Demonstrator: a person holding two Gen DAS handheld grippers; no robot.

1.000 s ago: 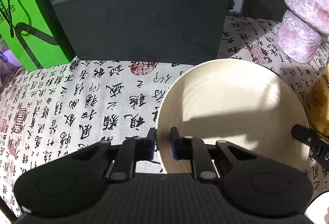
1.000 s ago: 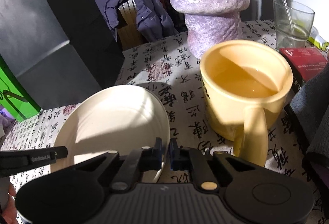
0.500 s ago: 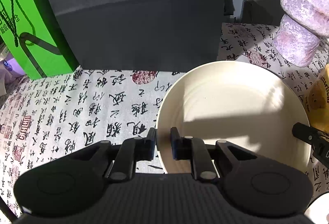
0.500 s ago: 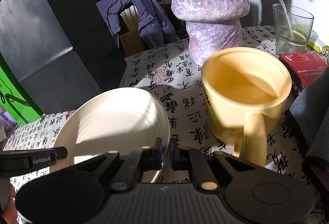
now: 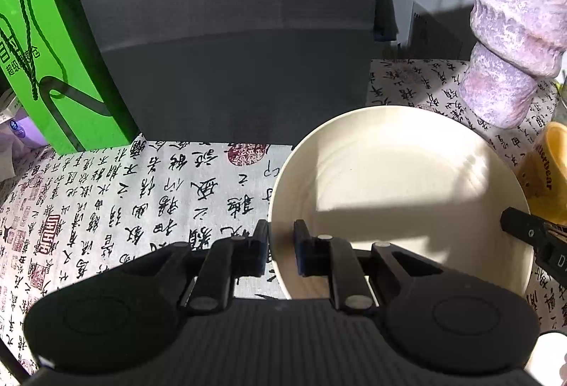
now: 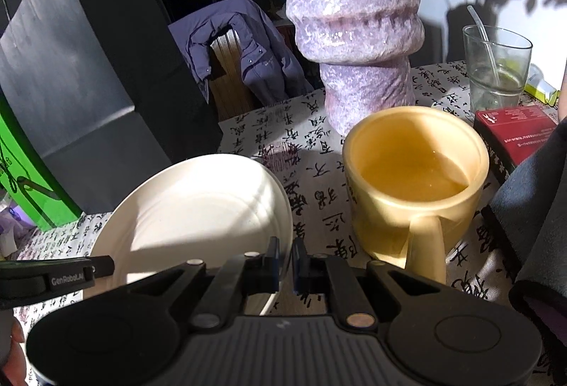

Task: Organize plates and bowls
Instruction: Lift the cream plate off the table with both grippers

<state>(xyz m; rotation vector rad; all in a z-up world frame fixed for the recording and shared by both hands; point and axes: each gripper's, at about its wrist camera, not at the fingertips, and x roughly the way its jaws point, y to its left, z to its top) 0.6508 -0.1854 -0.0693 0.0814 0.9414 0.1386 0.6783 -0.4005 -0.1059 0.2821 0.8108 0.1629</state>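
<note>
Plate rim pinched both sides: left gripper, right gripper; mug beside.

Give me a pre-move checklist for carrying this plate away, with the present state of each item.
1. Left hand-held gripper clamped on the cream plate rim, one finger either side: ok.
2. Right hand-held gripper shut on the opposite rim: ok.
3. Plate holds nothing that could slide off: ok.
4. Clearance from the full yellow mug: not ok; it stands close beside the plate, liquid near its brim.
5. Clearance from the purple vase behind: ok, apart from the plate.
6. Plate lifted off the calligraphy tablecloth: cannot tell.
7. Where the plate should go: cannot tell; no stack or rack in view.
</note>
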